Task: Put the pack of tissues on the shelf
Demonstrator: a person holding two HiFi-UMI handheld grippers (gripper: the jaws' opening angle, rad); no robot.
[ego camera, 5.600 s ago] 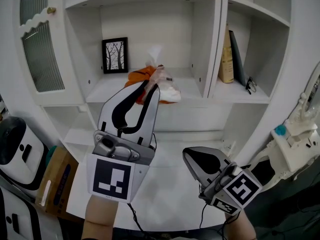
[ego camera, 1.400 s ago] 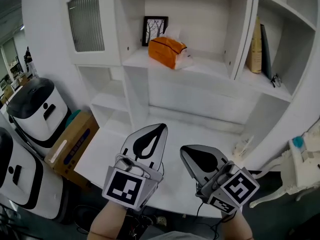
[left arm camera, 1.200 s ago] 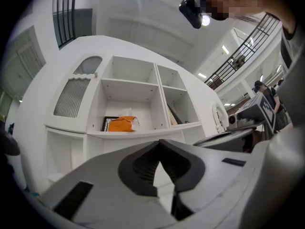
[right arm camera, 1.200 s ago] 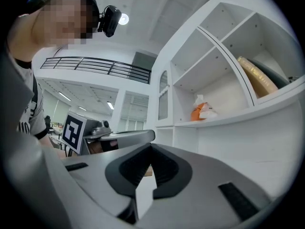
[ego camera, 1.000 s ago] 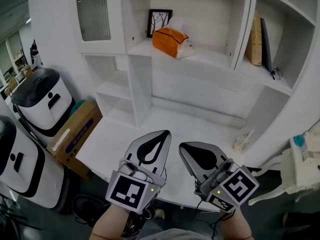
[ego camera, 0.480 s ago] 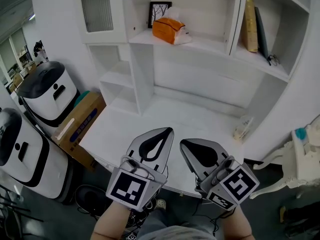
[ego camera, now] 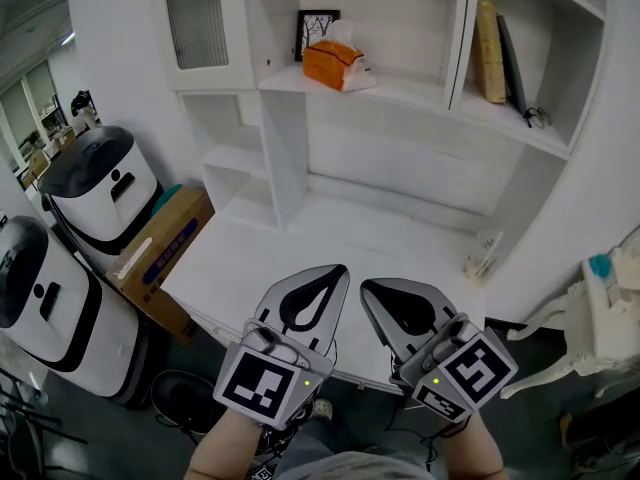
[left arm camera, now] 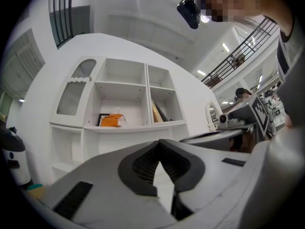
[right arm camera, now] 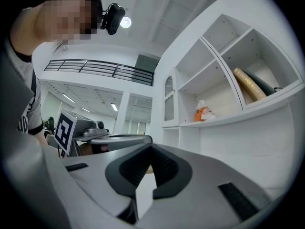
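Note:
The orange pack of tissues (ego camera: pixel 335 65) lies on the middle shelf (ego camera: pixel 400 90) of the white unit, a white tissue sticking up from it. It shows small in the left gripper view as the tissue pack (left arm camera: pixel 110 120) and in the right gripper view as the tissue pack (right arm camera: pixel 202 114). My left gripper (ego camera: pixel 335 271) and right gripper (ego camera: pixel 368 288) hover side by side at the near edge of the white desk (ego camera: pixel 330 248), far below and in front of the pack. The left gripper (left arm camera: pixel 159 142) and right gripper (right arm camera: pixel 151 147) are both shut with nothing in them.
A framed picture (ego camera: pixel 315 30) stands behind the pack. Books (ego camera: pixel 487 38) and glasses (ego camera: pixel 535 118) sit in the right compartment. A small pale object (ego camera: pixel 483 256) rests on the desk's right side. White machines (ego camera: pixel 100 183) and a cardboard box (ego camera: pixel 155 258) stand on the floor at left.
Earlier my left gripper reached up to the pack on the shelf. Both grippers have since drawn back and down to the desk's near edge; the pack stays on the shelf.

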